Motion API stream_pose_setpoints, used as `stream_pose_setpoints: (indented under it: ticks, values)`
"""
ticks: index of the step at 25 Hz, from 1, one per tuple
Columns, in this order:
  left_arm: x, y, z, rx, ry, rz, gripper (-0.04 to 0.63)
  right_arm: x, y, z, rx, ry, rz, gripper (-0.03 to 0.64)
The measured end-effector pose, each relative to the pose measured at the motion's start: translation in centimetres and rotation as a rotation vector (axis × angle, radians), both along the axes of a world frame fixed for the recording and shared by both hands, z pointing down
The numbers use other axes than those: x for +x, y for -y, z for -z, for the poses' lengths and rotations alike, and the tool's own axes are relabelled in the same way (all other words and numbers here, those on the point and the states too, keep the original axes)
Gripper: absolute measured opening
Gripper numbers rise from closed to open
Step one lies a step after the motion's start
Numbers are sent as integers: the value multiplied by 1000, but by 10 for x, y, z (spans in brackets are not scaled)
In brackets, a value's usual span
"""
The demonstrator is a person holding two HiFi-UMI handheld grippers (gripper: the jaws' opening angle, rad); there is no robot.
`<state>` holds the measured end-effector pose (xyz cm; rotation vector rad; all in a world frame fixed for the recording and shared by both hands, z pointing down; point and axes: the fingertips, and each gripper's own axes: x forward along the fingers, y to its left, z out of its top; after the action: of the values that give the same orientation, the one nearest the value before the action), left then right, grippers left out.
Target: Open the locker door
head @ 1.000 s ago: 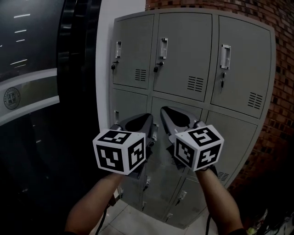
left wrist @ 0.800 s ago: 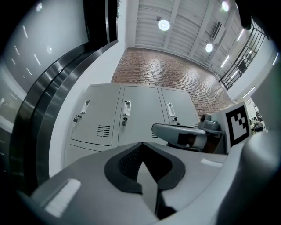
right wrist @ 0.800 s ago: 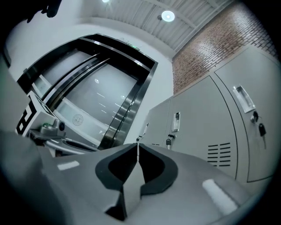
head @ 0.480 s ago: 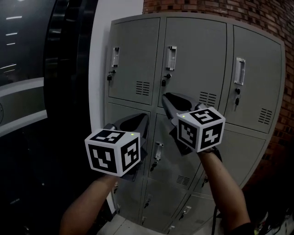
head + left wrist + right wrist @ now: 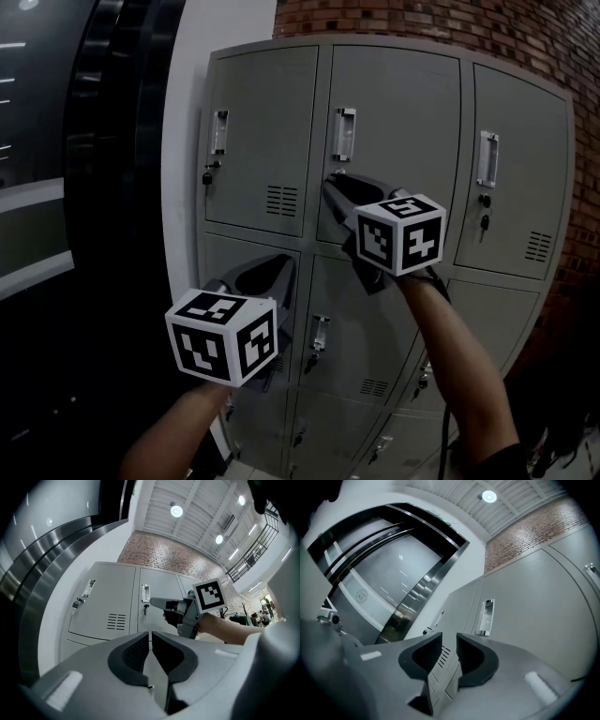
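A bank of grey lockers (image 5: 272, 112) fills the head view, and every door is closed. The top middle door (image 5: 398, 112) carries a chrome handle (image 5: 344, 133). My right gripper (image 5: 330, 184) is raised to this door, its tips just below the handle and close to the door face. In the right gripper view its jaws (image 5: 449, 642) are opening with nothing between them, and the handle (image 5: 486, 617) lies just ahead. My left gripper (image 5: 284, 270) hangs lower, in front of the middle row. Its jaws (image 5: 151, 635) are shut and empty.
The left top door has a handle (image 5: 217, 131) with a padlock (image 5: 205, 177). The right top door has a handle (image 5: 487, 159). A brick wall (image 5: 525, 33) runs above and to the right, and a white pillar (image 5: 183, 141) and dark glass stand to the left.
My right gripper has risen from the middle row to just under the top middle door's handle. The left gripper has stayed low. The view has tilted upward.
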<state>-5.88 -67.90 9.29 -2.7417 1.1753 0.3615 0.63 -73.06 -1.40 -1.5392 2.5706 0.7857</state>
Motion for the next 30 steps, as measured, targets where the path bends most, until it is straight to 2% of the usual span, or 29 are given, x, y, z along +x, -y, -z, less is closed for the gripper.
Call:
stream_pose_setpoints:
  ticks: [2,8,16,21,26,30]
  values:
    - [-4,4,-2,-5,0,-5,6,4,9,10,9,-2,-17,88]
    - [-21,17,-10,-10,9,17,6,12,35,36,18,27,-42,94]
    - [-39,27,-14,-7,-2,34,6,11,60,66,-6,36,-86,143]
    - [-49,32,-16,-9,-6,55,6,9,65,82,-11,79,-99,144]
    - [-56,33,-19,-15,-10,76,6,17,64,92,-26,164,-104,152]
    - [-56,34,-20,-17,-9,79,6,18,67,92,-48,165,-112,155]
